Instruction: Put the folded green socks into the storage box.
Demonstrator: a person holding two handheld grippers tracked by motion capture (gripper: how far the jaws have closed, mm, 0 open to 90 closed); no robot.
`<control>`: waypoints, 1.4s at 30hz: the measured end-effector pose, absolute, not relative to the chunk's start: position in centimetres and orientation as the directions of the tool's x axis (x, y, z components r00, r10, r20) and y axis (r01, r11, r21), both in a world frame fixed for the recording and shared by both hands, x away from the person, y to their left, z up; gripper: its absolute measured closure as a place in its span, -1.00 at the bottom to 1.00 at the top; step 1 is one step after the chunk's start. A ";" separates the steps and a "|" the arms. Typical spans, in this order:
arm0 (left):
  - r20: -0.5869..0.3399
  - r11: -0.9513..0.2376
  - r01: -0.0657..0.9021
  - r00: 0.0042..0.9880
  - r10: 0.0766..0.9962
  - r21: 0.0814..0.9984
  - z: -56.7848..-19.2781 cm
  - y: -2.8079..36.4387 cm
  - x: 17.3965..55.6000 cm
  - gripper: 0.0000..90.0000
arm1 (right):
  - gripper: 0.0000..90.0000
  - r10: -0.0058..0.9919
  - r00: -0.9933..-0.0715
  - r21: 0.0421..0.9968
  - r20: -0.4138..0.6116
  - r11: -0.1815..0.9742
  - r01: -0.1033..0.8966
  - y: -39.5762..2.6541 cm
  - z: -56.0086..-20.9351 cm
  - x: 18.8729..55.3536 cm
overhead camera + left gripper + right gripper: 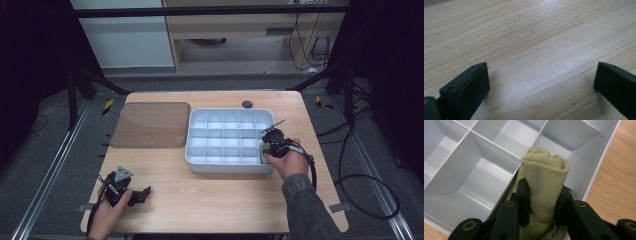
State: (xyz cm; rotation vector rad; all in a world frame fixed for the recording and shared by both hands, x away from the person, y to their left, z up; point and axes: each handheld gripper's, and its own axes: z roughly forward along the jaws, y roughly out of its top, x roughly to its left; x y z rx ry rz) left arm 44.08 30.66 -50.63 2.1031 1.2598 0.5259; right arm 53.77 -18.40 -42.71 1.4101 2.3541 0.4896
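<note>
The right gripper [541,202] pinches a rolled yellow cloth [545,185] between its jaws. The cloth stands upright over the near right corner compartment of the white tray [200,150], which sits on the table [210,200]. A brown mat [150,125] lies just left of the tray. Well apart, at the near left, the left gripper [541,82] rests with jaws wide, holding nothing.

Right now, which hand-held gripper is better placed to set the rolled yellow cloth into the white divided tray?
Right. The right hand-held gripper is shut on the rolled pale-yellow knit cloth, over the white divided plastic tray at its right edge. The left hand-held gripper is open over bare wooden tabletop, away from the tray.
</note>
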 end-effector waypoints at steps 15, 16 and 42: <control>0.021 -0.352 0.636 0.467 0.884 0.687 -50.6 30.6 44.1 -1.00 | 0.55 0.883 -0.453 0.433 -0.125 0.459 0.776 -18.0 -43.6 53.7; 0.021 -0.352 0.636 0.467 0.884 0.687 -50.6 30.6 44.1 -1.00 | 0.53 0.884 -0.451 0.437 -0.123 0.456 0.776 -18.0 -43.6 53.7; 0.020 -0.356 0.635 0.472 0.881 0.685 -50.6 30.5 44.1 -1.00 | -0.02 0.911 -0.412 0.576 -0.025 0.350 0.739 -20.3 -37.9 52.5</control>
